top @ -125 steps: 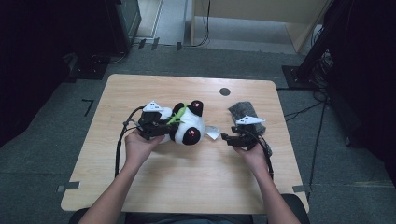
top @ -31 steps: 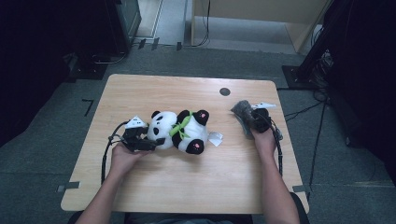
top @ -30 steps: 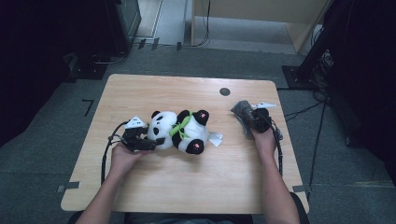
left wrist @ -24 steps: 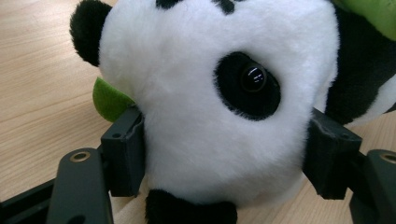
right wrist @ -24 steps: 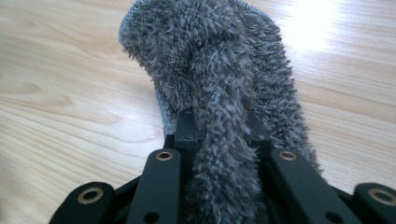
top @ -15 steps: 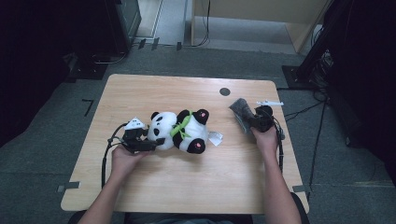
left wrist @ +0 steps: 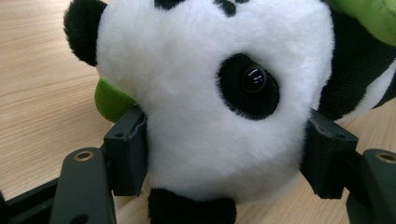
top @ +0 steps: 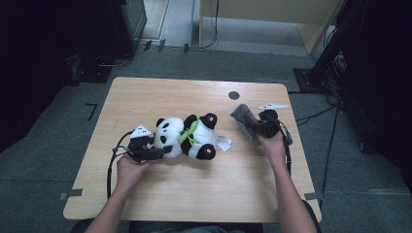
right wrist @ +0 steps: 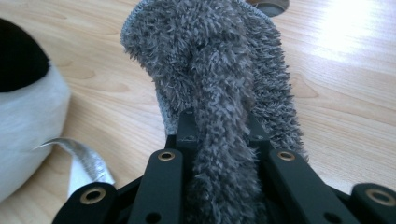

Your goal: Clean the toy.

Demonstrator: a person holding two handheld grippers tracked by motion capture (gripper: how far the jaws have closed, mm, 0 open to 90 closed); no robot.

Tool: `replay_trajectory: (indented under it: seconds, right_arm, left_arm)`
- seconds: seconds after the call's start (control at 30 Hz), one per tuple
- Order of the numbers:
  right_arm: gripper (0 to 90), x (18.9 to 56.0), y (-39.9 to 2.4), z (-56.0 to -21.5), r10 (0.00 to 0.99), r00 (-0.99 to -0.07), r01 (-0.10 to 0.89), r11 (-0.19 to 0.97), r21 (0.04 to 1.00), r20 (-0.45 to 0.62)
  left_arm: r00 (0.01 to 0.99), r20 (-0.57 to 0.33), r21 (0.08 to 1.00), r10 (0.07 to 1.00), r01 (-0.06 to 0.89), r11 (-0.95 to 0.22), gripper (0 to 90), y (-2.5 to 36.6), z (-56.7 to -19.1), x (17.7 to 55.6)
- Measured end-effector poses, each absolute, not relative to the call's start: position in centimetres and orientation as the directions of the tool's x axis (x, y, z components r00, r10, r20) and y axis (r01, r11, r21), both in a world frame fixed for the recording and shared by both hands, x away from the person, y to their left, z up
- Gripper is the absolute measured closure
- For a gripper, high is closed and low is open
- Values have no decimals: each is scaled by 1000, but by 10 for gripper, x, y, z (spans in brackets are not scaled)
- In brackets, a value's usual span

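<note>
A black-and-white plush panda (top: 187, 136) with a green scarf lies on its side on the wooden table (top: 194, 194). My left gripper (top: 163, 150) sits at its left. In the left gripper view the two pads press on either side of the panda's head (left wrist: 210, 93); the jaws of this gripper (left wrist: 226, 156) have just been closing on it. Near the table's right edge my right gripper (top: 252, 125) is shut on a grey fuzzy cloth (top: 241, 116). The cloth (right wrist: 210, 56) stands bunched up between the jaws of that gripper (right wrist: 219, 126).
A silvery sewn label (top: 223, 143) sticks out from the panda toward the cloth and also appears as the label (right wrist: 88, 163) in the right gripper view. A small dark disc (top: 233, 95) lies near the table's far edge. Dark cabinets and cables surround the table.
The right hand has lifted the grey cloth a little and shifted it toward the panda. The left hand has stayed at the panda's head. Several seconds ago both grippers were at the panda.
</note>
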State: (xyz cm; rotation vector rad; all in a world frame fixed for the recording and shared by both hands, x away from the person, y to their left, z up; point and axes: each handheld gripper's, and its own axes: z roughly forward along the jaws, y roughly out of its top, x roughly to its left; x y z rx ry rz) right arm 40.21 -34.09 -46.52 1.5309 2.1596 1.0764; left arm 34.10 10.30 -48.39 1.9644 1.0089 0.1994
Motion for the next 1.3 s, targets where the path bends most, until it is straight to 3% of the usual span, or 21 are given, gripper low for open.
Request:
replay_trajectory:
  seconds: [0.4, 0.9, 0.97, 1.3]
  right_arm:
    - [753, 397, -311, -440, 865, -471, 653, 211, 727, 172]
    - [757, 394, -283, -404, 813, -534, 624, 193, 757, 233]
    - [756, 398, -276, -397, 824, -524, 657, 230, 718, 216]
    - [753, 406, -239, -363, 786, -592, 604, 283, 745, 181]
  left_arm:
    - [658, -217, 792, 721, 551, -264, 259, 103, -487, 337]
    - [657, -210, 786, 724, 554, -274, 257, 101, -486, 335]
    - [651, -219, 782, 727, 562, -269, 260, 100, -485, 336]
    - [658, -222, 779, 719, 563, -275, 263, 93, -483, 341]
